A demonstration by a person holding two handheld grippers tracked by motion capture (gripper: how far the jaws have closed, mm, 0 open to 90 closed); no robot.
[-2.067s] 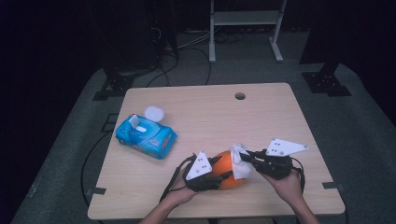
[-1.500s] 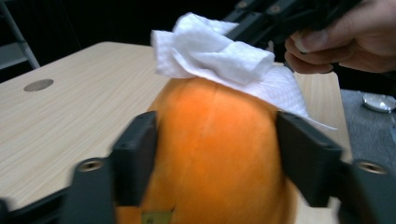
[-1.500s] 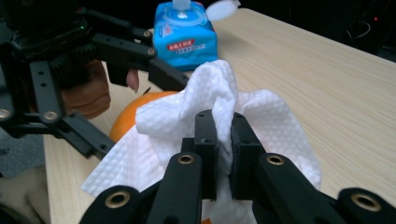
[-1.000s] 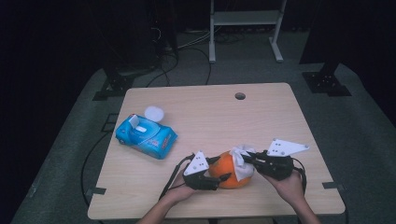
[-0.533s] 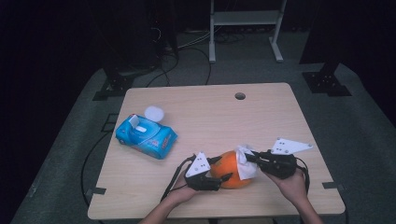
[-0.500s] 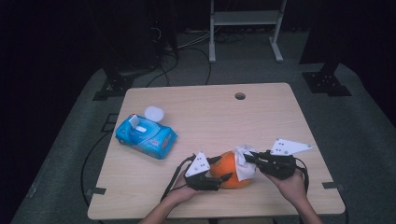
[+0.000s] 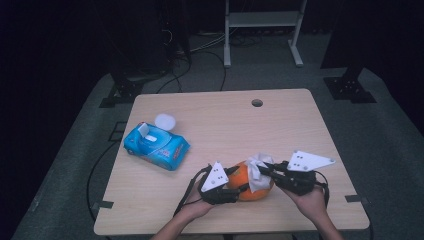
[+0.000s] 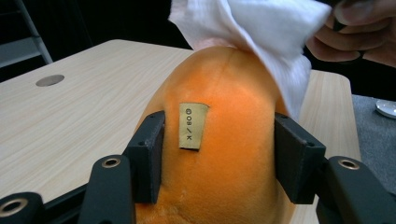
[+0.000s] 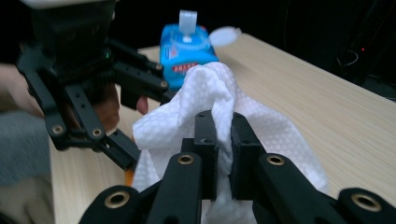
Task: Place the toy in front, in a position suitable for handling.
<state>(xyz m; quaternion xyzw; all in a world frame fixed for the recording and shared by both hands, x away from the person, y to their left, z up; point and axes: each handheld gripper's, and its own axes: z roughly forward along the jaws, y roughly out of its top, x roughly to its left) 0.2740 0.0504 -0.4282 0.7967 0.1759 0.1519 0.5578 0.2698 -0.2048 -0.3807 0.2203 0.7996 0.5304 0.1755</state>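
A rounded orange plush toy (image 8: 224, 140) is held near the front edge of the pale wooden table (image 7: 300, 125), clamped across its body between the jaws of the left gripper (image 8: 219, 154); its pile looks soft and yielding, so a broad squeeze at the widest part is judged safest. A crumpled white wet wipe (image 9: 210, 98), light and limp, is pinched in the closed right gripper (image 9: 223, 140) and pressed on the toy's top; a bunched fold is judged the surest hold.

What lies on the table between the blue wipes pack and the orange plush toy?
Nothing: in the high view, bare wood separates the blue wipes pack from the orange plush toy, which the left gripper clamps.
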